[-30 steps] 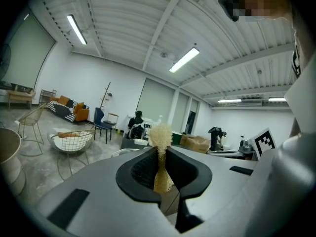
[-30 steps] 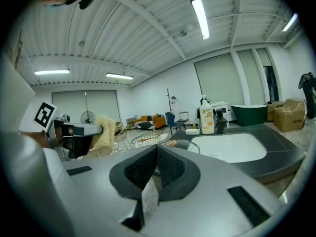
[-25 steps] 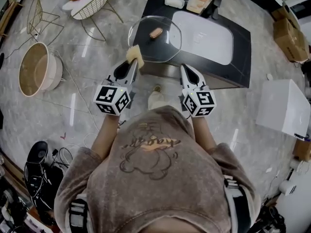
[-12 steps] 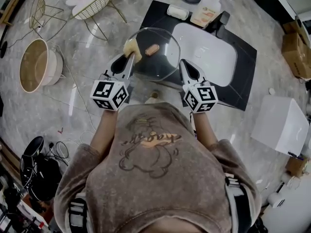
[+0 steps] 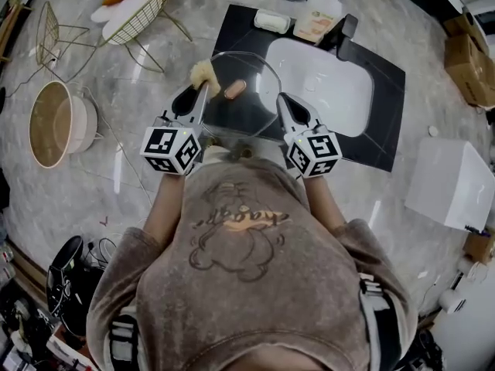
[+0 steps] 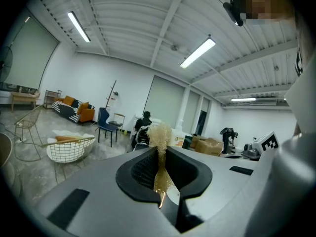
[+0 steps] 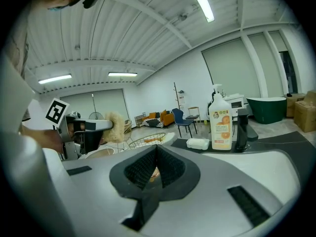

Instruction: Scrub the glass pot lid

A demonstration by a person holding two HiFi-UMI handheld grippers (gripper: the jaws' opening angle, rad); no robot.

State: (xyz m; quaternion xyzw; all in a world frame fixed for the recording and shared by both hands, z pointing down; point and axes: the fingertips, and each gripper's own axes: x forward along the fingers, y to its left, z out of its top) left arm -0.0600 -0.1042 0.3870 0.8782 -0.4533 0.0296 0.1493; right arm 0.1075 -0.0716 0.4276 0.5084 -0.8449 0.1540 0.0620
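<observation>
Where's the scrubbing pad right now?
In the head view, left of centre, the scrubbing pad is pinched in the left tool, at the upper left rim of the glass lid.

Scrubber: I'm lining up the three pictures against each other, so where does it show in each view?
Head view: upper middle, the scrubber at the left gripper's tip, by the glass lid's upper-left rim.
Left gripper view: centre, pinched between the jaws.
Right gripper view: left of centre, at the left gripper's tip.
Shared landmark: the white wire basket, visible in all three.
</observation>
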